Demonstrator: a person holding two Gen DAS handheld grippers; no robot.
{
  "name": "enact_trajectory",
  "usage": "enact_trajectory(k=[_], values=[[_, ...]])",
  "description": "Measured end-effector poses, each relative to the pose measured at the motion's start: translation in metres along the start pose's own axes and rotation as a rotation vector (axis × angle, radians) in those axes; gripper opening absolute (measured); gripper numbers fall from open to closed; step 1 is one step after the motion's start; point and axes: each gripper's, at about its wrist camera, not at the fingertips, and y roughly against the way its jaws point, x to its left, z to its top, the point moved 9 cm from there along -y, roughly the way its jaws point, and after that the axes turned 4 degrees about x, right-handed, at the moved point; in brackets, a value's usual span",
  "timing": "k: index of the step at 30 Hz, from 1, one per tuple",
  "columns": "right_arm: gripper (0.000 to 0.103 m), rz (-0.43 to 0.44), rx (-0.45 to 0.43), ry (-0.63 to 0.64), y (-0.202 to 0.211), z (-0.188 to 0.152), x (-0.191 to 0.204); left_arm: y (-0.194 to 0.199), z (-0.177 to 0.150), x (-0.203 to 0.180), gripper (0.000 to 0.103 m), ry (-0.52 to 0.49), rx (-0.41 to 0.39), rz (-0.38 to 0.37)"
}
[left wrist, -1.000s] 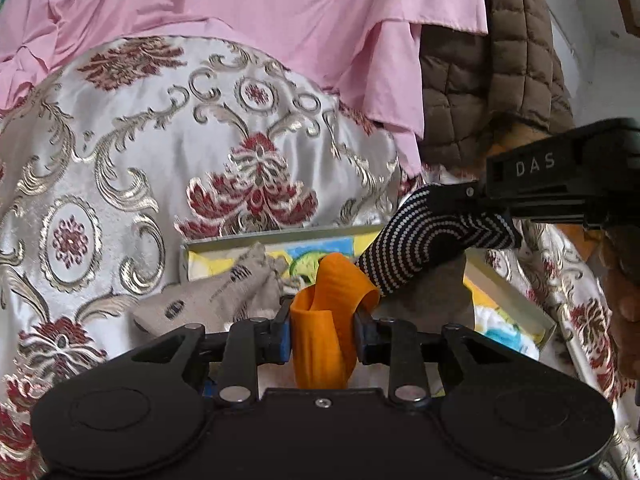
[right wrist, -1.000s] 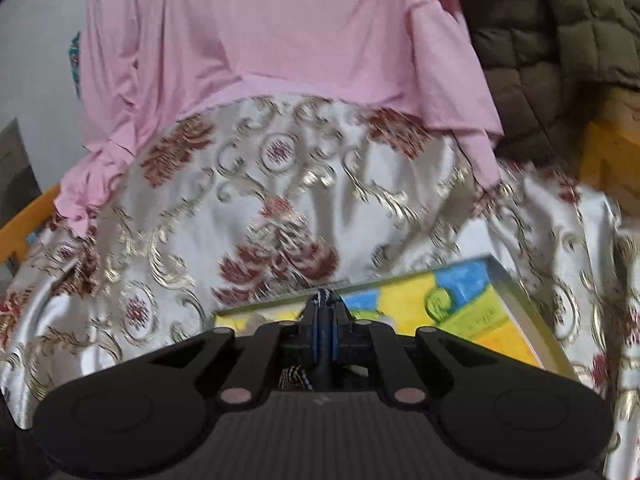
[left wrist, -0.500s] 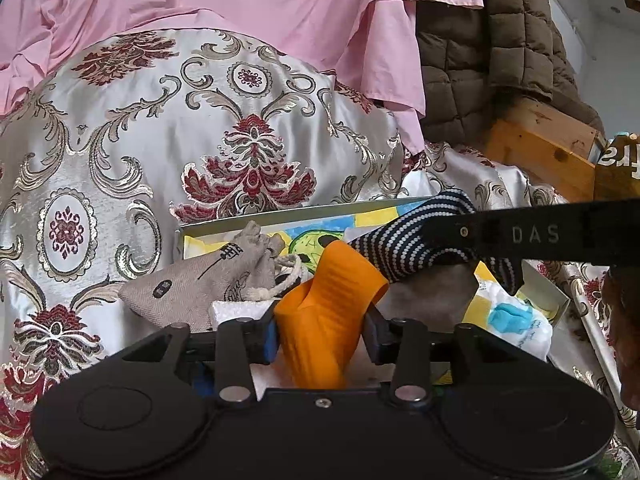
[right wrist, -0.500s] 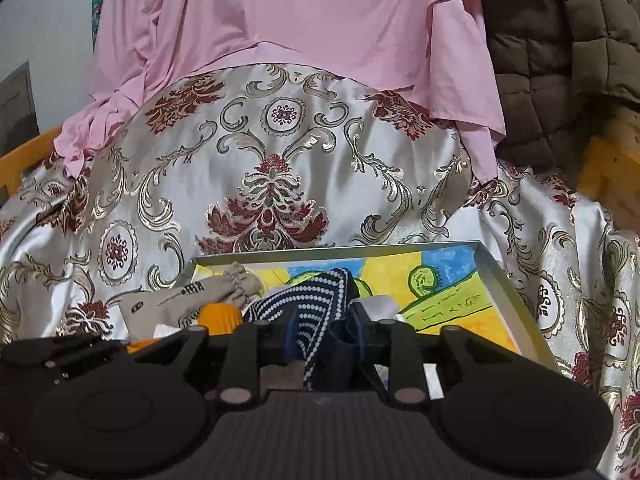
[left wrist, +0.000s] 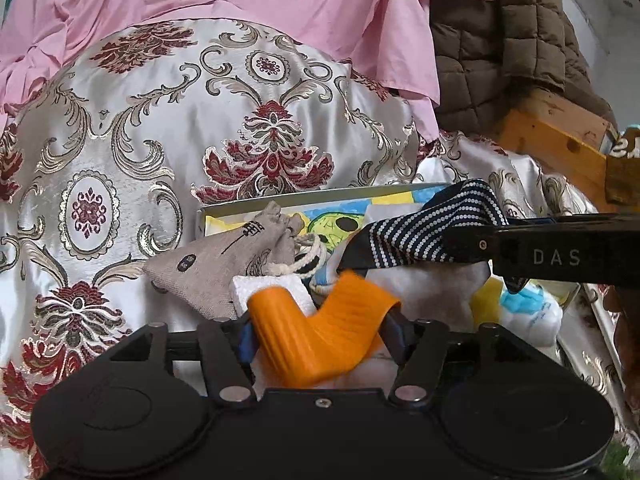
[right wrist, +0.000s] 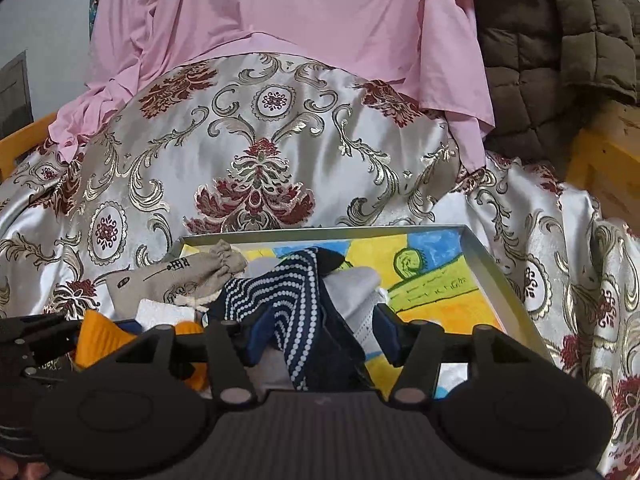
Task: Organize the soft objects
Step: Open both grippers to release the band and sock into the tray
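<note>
A tray (right wrist: 492, 272) with a grey rim and a bright painted floor lies on the brocade cloth. An orange ribbed sock (left wrist: 320, 344) slumps between the fingers of my left gripper (left wrist: 322, 336), whose jaws are opening and no longer squeeze it. A navy sock with white dots (right wrist: 296, 300) drapes loosely between the fingers of my right gripper (right wrist: 320, 336), whose jaws are also opening, low over the tray. In the left wrist view the navy sock (left wrist: 424, 228) lies across the right gripper's finger (left wrist: 540, 256). A grey drawstring pouch (left wrist: 224, 264) rests at the tray's left end.
A white foam block (left wrist: 276, 288), a white cloth (right wrist: 356, 288) and a white packet with blue print (left wrist: 528, 312) also lie in the tray. Silver brocade cloth (right wrist: 256, 152) rises behind, with a pink garment (right wrist: 320, 12), a brown quilted jacket (right wrist: 560, 52) and a wooden frame (left wrist: 560, 140).
Both grippers' jaws have widened. The orange sock, squeezed upright before, has slumped sideways. The right gripper has come down over the tray, and the navy sock now hangs loose in it.
</note>
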Motion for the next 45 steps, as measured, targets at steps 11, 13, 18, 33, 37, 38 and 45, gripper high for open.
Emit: enact_trajectory(k=[11, 13, 18, 33, 37, 38, 45], values=[[0.079, 0.004, 0.012, 0.017, 0.007, -0.006, 0.001, 0.006, -0.012, 0.002, 0.074, 0.01, 0.044, 0.013], [0.083, 0.004, 0.015, 0.014, 0.008, -0.008, 0.0, 0.009, -0.014, 0.004, 0.076, 0.012, 0.044, 0.016], [0.087, 0.001, 0.022, 0.016, 0.01, -0.013, -0.002, 0.015, -0.016, 0.007, 0.082, 0.022, 0.034, 0.02], [0.098, 0.009, -0.041, -0.037, 0.04, -0.022, -0.015, 0.045, -0.019, 0.008, 0.092, 0.058, -0.023, 0.046], [0.099, 0.012, -0.055, -0.051, 0.05, -0.026, -0.018, 0.055, -0.02, 0.006, 0.095, 0.068, -0.042, 0.049], [0.1, 0.014, -0.058, -0.053, 0.053, -0.027, -0.018, 0.059, -0.02, 0.006, 0.096, 0.074, -0.053, 0.051], [0.102, 0.031, -0.106, -0.053, 0.076, -0.033, -0.017, 0.084, -0.022, 0.002, 0.097, 0.107, -0.124, 0.082]])
